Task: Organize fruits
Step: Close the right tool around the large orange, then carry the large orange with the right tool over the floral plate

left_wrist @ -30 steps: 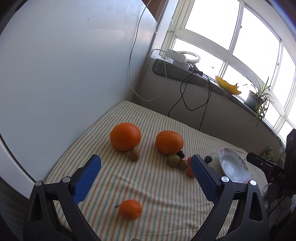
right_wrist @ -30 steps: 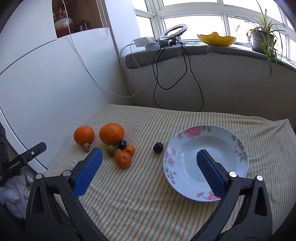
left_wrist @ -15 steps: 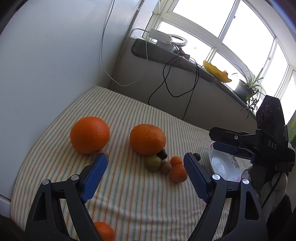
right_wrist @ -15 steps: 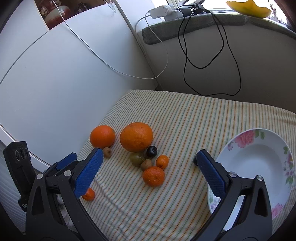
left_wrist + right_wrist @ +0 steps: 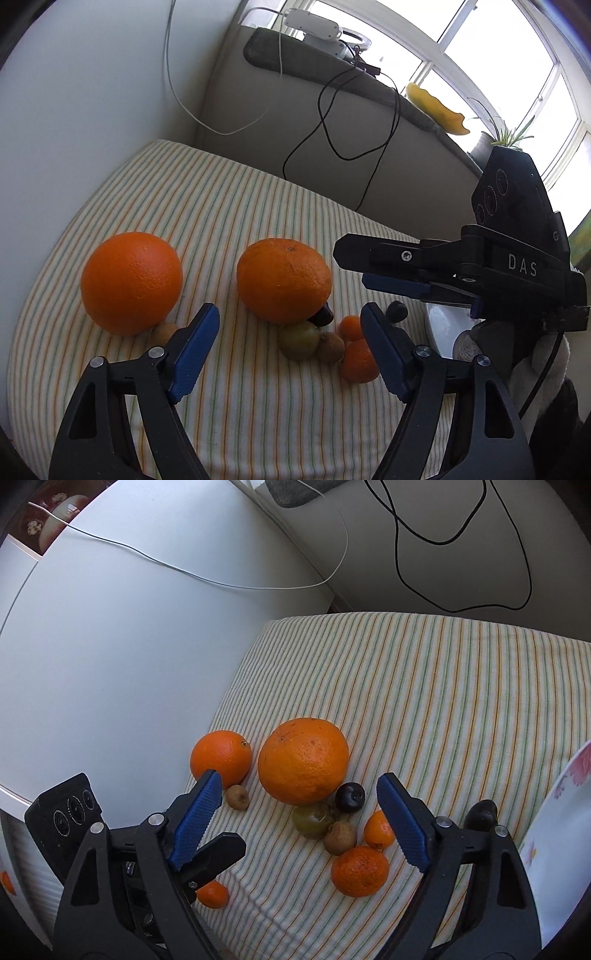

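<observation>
Both grippers w/ jaws spread, holding nothing: left gripper (image 5: 288, 347), right gripper (image 5: 299, 819), prob. lining up on the fruit cluster. Nearest: small matte mandarin (image 5: 359, 871); behind it fuzzy brown kiwi (image 5: 340, 837), smooth green plum (image 5: 312, 820); furthest the big dimpled round orange (image 5: 303, 760), on striped cloth (image 5: 443, 701). Glossy floral plate (image 5: 554, 849) right of the orange, likely the target.

You can see a striped cloth (image 5: 207, 206) on the table. A black wire (image 5: 325, 122) and a white wire (image 5: 173, 85) hang down the wall. A green plant (image 5: 506, 134) and a yellow dish (image 5: 436, 109) sit by the window.
</observation>
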### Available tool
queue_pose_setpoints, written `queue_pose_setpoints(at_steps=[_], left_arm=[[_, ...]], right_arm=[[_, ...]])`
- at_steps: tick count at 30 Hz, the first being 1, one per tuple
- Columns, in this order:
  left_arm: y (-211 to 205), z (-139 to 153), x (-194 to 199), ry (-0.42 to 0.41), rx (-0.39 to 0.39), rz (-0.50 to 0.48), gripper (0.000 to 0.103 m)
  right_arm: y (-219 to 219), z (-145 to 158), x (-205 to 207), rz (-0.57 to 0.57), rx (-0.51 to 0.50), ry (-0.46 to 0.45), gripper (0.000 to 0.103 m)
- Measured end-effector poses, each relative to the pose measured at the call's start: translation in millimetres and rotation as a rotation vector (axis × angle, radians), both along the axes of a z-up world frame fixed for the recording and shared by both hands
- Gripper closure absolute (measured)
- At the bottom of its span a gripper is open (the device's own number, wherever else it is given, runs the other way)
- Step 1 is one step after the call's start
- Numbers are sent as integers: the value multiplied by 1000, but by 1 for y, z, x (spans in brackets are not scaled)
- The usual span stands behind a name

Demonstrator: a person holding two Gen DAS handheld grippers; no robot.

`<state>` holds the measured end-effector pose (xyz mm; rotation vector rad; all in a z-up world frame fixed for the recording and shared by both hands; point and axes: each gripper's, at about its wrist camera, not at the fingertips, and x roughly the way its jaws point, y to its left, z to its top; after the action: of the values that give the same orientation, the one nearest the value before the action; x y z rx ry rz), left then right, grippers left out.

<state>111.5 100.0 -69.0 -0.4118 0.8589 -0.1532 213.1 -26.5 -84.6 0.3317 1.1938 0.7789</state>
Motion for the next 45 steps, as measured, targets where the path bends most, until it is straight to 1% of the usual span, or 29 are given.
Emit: queue_pose_setpoints(at_steps=[2,4,6,11,14,18,20,22,28,35,40,45], left_arm=[[0,-2,5,15,-11,-8,26],[1,-3,9,25,-11,-14,26],[0,-6,12,36,-15,-19,27],[4,-14,17,74,-51,-25,28],[5,-17,21,85,-63,-25,29],[4,-18,26,93,-71,-28,30],[4,-18,28,95,-70,-30,31],[4,-18,30,98,-69,-34,34],[2,-17,31,92,-52,-32,35],[1,-14,29,79,-44,-27,35],[-4,-7,23,59,-21,-27,35],[-11,7,15,30,-8,-26,35]], right_arm=[[5,-5,7,0,5,23,19],[10,-10,12,2,12,46,20],[15,-13,14,6,5,52,21],[32,-24,21,20,3,75,27],[42,-30,24,24,-3,83,28],[44,-33,29,28,-4,99,29],[46,-35,30,30,0,109,34],[47,-37,32,30,3,119,37],[50,-39,35,30,7,121,38],[40,-33,28,37,7,112,39],[34,-29,24,36,22,102,40],[22,-16,15,34,33,82,40]])
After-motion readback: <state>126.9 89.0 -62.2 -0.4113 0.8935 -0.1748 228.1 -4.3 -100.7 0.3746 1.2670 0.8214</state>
